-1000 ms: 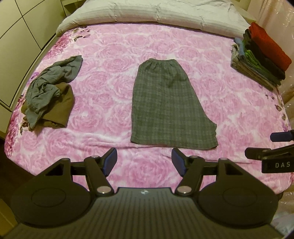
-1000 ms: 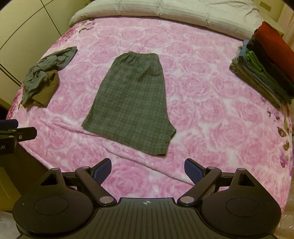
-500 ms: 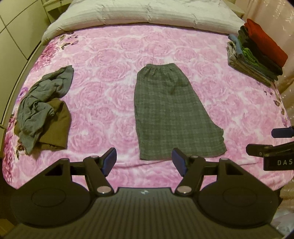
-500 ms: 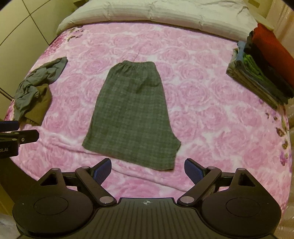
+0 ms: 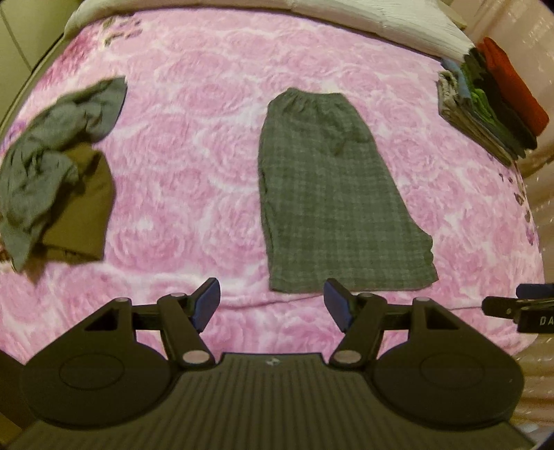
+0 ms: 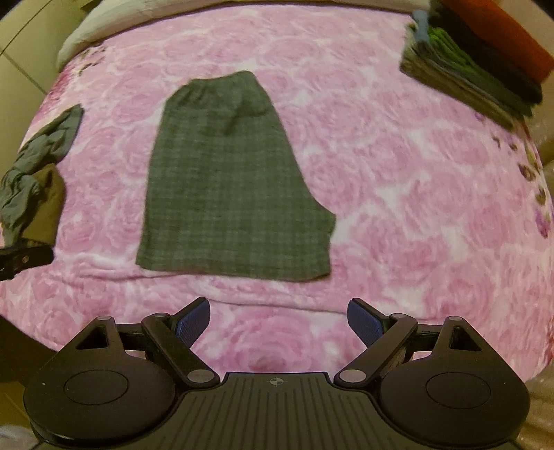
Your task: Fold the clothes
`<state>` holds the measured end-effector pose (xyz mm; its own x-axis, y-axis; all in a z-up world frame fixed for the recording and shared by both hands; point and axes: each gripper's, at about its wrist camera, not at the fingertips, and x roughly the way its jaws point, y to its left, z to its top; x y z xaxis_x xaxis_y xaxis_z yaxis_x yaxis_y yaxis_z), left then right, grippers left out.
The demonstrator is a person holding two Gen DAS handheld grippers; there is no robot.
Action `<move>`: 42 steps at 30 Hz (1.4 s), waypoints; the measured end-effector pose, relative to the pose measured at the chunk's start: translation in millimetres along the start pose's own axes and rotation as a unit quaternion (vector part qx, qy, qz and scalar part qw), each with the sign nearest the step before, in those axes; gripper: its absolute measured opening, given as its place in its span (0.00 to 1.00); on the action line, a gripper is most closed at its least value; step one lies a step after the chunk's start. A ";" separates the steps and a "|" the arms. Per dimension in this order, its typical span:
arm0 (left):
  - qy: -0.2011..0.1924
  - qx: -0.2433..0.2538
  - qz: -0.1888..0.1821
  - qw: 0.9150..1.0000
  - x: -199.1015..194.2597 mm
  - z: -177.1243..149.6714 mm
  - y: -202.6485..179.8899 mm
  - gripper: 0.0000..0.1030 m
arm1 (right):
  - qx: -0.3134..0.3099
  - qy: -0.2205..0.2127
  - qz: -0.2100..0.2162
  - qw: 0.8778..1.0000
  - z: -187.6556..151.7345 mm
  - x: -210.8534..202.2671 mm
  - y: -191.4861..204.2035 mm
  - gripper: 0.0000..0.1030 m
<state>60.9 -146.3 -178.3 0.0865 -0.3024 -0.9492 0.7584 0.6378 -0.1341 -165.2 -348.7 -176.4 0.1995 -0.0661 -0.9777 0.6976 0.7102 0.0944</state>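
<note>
Grey plaid shorts (image 5: 332,194) lie flat, folded in half lengthwise, on the pink floral blanket (image 5: 194,114), waistband at the far end; they also show in the right wrist view (image 6: 232,187). My left gripper (image 5: 271,306) is open and empty, just short of the shorts' near hem. My right gripper (image 6: 278,323) is open and empty, a little before the hem. The right gripper's tip shows at the right edge of the left wrist view (image 5: 519,308). The left gripper's tip shows at the left edge of the right wrist view (image 6: 24,259).
A crumpled heap of grey and brown clothes (image 5: 52,180) lies at the left, also in the right wrist view (image 6: 31,187). A stack of folded clothes (image 5: 491,104) with a red piece on top sits at the far right. A white pillow (image 5: 381,17) lies at the head.
Both grippers have moved forward and lower toward the shorts' near hem, so the shorts look larger and closer. Both jaws stayed open. The clothes have not moved.
</note>
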 end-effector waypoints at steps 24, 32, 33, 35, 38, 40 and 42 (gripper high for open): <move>-0.051 -0.120 -0.124 0.984 155.0 -30.2 40.2 0.52 | 0.152 -0.048 0.253 0.954 12.4 170.9 -161.4 0.67; -0.059 -0.158 -0.175 0.970 194.6 -24.2 62.6 0.44 | 0.191 -0.034 0.340 0.920 16.1 207.3 -184.5 0.54; -0.060 -0.166 -0.187 0.966 198.1 -22.5 66.0 0.44 | 0.193 -0.036 0.347 0.917 18.5 210.7 -185.0 0.54; -0.061 -0.176 -0.205 0.961 203.2 -20.2 70.7 0.43 | 0.196 -0.037 0.363 0.910 24.2 218.0 -185.4 0.53; -0.055 -0.190 -0.227 0.954 207.3 -21.9 76.4 0.35 | 0.188 -0.035 0.380 0.905 28.2 222.2 -185.4 0.53; -0.045 -0.204 -0.244 0.947 208.7 -27.8 81.3 0.31 | 0.178 -0.028 0.389 0.903 23.5 221.1 -188.3 0.49; -0.035 -0.221 -0.256 0.941 210.4 -38.4 84.3 0.26 | 0.183 -0.015 0.397 0.899 16.3 221.1 -192.3 0.43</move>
<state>118.2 -129.0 -400.2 -0.1625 -0.6861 -0.7092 0.3717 0.6232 -0.6881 -244.0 -511.3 -407.7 0.7498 0.3374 -0.5691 0.5050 0.2639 0.8218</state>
